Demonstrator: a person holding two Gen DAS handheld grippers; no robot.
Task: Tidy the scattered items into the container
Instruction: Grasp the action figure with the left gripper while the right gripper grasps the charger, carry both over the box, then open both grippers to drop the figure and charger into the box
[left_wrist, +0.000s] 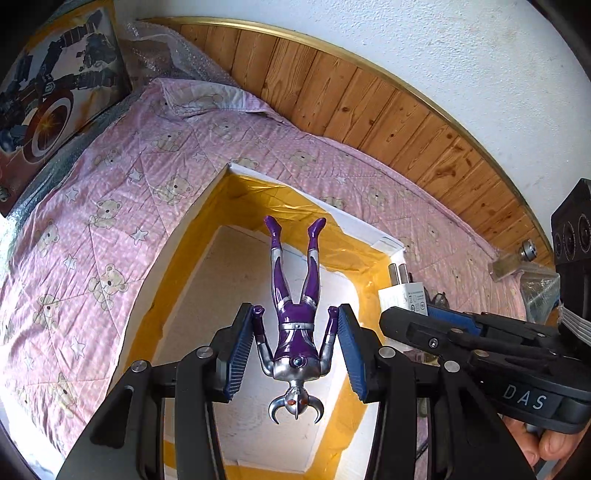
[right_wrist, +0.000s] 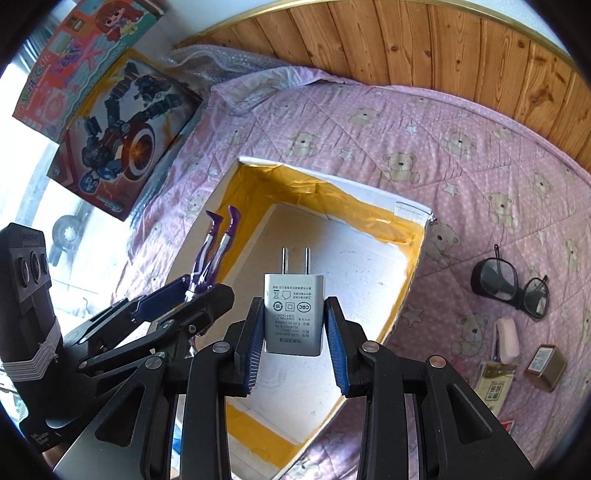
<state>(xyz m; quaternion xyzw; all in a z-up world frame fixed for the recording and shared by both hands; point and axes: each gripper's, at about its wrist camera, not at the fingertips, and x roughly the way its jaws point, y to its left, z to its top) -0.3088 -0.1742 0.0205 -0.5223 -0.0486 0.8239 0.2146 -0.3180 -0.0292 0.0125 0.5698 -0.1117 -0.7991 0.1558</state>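
Observation:
A purple and silver toy figure (left_wrist: 295, 325) hangs head toward the camera, and my left gripper (left_wrist: 297, 314) is shut on its arms. It is held over the open white foam box (left_wrist: 258, 188), which is lined with yellow tape. My right gripper (right_wrist: 294, 306) is shut on a white charger plug (right_wrist: 294, 321), prongs pointing away, also above the box (right_wrist: 332, 192). In the right wrist view the left gripper (right_wrist: 192, 291) and the figure's legs (right_wrist: 218, 243) are at the box's left rim. In the left wrist view the right gripper (left_wrist: 424, 321) and charger (left_wrist: 404, 295) are at its right rim.
The box sits on a pink bear-print quilt (right_wrist: 461, 147). Right of it lie black glasses (right_wrist: 509, 284), a pink item (right_wrist: 508, 341), a small brown box (right_wrist: 546, 365) and a yellow packet (right_wrist: 495, 380). Toy boxes (right_wrist: 125, 136) and bubble wrap stand at the far left, against wooden panelling.

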